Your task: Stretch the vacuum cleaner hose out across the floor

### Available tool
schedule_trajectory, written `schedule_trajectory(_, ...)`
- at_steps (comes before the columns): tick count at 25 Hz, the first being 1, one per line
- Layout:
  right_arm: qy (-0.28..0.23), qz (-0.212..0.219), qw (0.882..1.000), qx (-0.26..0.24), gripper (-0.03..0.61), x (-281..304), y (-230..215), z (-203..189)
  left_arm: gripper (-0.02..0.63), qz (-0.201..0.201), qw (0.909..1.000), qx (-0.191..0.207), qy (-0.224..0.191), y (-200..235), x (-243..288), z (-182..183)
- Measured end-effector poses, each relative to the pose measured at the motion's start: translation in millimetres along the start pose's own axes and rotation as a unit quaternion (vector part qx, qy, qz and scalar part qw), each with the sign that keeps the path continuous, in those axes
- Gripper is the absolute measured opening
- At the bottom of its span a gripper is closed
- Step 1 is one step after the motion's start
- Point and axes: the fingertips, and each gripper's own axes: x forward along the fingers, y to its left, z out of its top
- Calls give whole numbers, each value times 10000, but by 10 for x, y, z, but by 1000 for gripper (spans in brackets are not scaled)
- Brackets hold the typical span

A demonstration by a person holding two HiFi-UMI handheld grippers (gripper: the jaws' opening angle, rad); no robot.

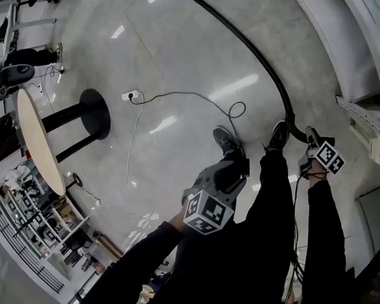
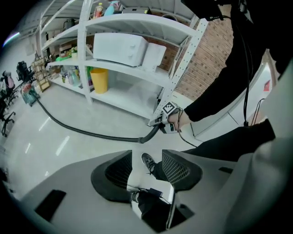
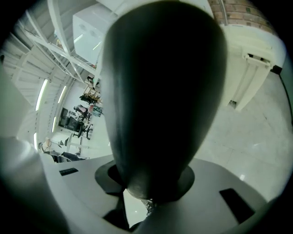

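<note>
Though contents unseen, yellow bin (image 2: pixel 99 80)

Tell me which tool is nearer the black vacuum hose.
Right. The right tool is clamped on the hose at its near end. The left tool hangs open with nothing between its jaws, off to the side and clear of the hose.

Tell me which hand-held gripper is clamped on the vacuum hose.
The right hand-held gripper: its jaws grip the end of the thick black hose. The left hand-held gripper holds nothing; its jaws stand apart, empty.
</note>
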Motion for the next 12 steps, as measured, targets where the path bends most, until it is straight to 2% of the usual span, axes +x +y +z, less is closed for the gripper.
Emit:
schedule_trajectory(4,193,-179,9984,499,118,287,-702,-78,216,-346,9986,-391,-43,-133,343,61)
schedule_trajectory(7,192,-581,9954,738,118,280,-1264,-138,216,-548,9972,-510,-33,-325,557,71)
schedule_trajectory(12,255,-1092,9916,651,124,320,-1799,-88,216,-715,9956,-611,-59,-371,838,160)
